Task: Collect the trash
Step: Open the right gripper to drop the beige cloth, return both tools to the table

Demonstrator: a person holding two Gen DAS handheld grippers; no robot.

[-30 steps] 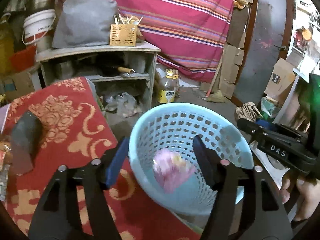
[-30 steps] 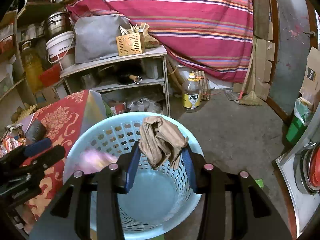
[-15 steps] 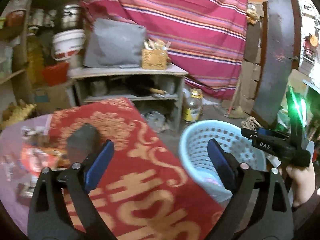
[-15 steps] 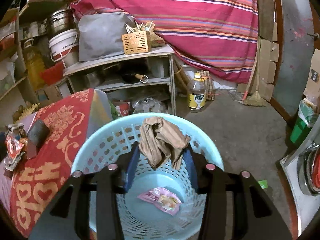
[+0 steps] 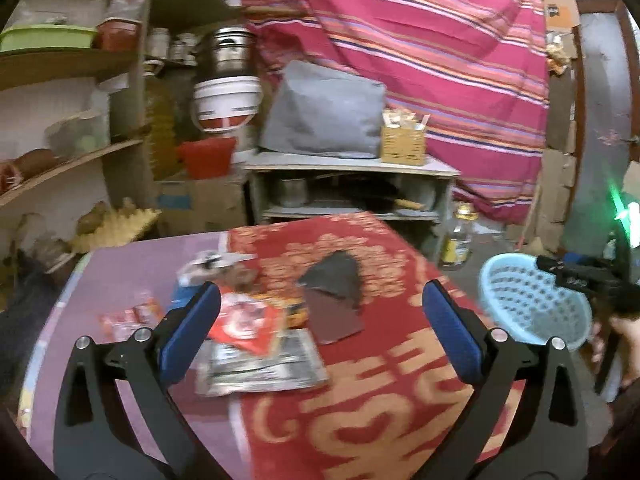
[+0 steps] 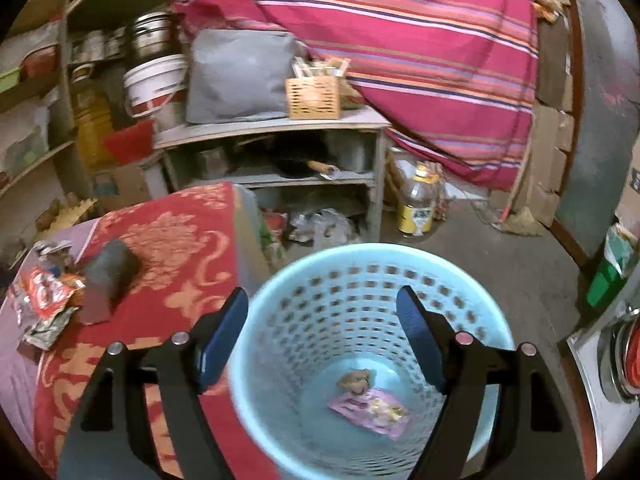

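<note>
Basket: pale blue perforated plastic waste basket (image 6: 360, 320), smooth, slightly glossy.
Table cover: red cloth with gold pattern (image 5: 360, 412), matt woven.
Wrappers: shiny crinkled red foil packets (image 5: 248, 326).
Hanging: striped pink fabric sheet (image 6: 400, 20), matt.

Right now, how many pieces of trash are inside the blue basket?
2. A pink wrapper lies on the bottom of the blue basket, and a crumpled brown paper touches its far edge. Nothing else shows inside.

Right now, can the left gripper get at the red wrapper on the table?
Probably yes. The left gripper is open and empty, and the red wrapper lies on top of the pile just ahead, uncovered.
</note>
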